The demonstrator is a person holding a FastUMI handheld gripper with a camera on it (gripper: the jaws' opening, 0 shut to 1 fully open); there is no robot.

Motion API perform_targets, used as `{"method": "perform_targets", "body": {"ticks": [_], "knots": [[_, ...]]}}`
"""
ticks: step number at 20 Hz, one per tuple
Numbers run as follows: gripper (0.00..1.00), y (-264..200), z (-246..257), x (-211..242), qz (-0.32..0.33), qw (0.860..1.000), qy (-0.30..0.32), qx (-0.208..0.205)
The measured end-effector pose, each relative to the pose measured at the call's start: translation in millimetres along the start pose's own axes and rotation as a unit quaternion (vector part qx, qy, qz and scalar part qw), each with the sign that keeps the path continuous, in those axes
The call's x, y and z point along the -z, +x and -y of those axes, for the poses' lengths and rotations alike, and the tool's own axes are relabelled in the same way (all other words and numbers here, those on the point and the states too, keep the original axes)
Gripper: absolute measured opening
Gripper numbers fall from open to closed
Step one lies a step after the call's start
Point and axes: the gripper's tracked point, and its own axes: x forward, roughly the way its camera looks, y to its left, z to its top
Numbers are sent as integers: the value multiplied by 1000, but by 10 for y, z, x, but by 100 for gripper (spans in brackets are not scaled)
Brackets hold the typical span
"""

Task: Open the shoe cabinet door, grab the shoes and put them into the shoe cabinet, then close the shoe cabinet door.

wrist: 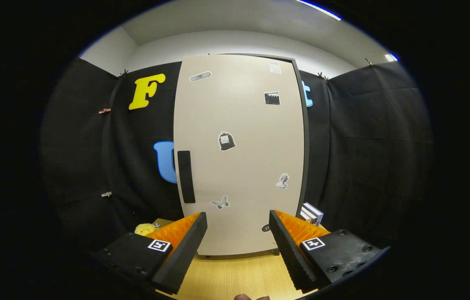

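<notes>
So we're looking straight at the cabinet point(239, 154), standing upright on the wood floor point(235, 275) just beyond the fingers. Its beige door point(243, 125) is shut, flush against the dark frame that shows down its right edge. There's a black handle point(186, 176) running vertically near the door's left edge, roughly at mid height. A bunch of small stickers point(226, 141) are scattered over the door, including a butterfly one low down near the handle.

Our gripper point(238, 223) is wide open with nothing in it. The two orange-and-black fingers point(185, 241) sit apart on either side of the door's lower part, not touching it.

Off to the left, behind the left finger, a small yellow thing point(145, 228) lies on the floor, can't tell what it is. On the right, just past the right finger, a striped box point(312, 213) sits beside the cabinet's bottom corner. Black cloth point(364, 146) hangs behind it all.
</notes>
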Motion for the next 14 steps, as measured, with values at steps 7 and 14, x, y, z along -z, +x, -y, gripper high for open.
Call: {"method": "perform_targets", "body": {"ticks": [7,14], "knots": [[98,0,-2,12,-2,1000,1,1],[98,15,7,26,-4,1000,-1,4]]}}
